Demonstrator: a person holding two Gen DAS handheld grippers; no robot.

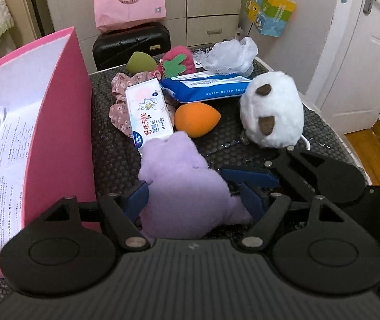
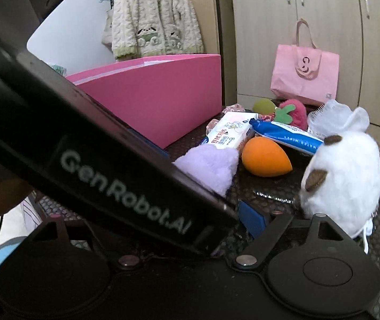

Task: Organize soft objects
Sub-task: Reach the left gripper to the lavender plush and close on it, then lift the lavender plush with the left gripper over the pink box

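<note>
Your left gripper (image 1: 194,197) straddles the purple plush (image 1: 182,184) on the mat beside the pink box (image 1: 56,122), pads apparently touching it. Your right gripper (image 1: 246,177) lies just beside — its jaw state cannot be told. Risks: fingers colliding, or the limp plush catching the box wall.

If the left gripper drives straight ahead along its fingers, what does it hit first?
The left gripper already straddles the purple plush, so that comes first. Beyond it, likely the white tissue pack, with the orange beauty sponge just right of that line; depth is hard to judge in fisheye.
</note>
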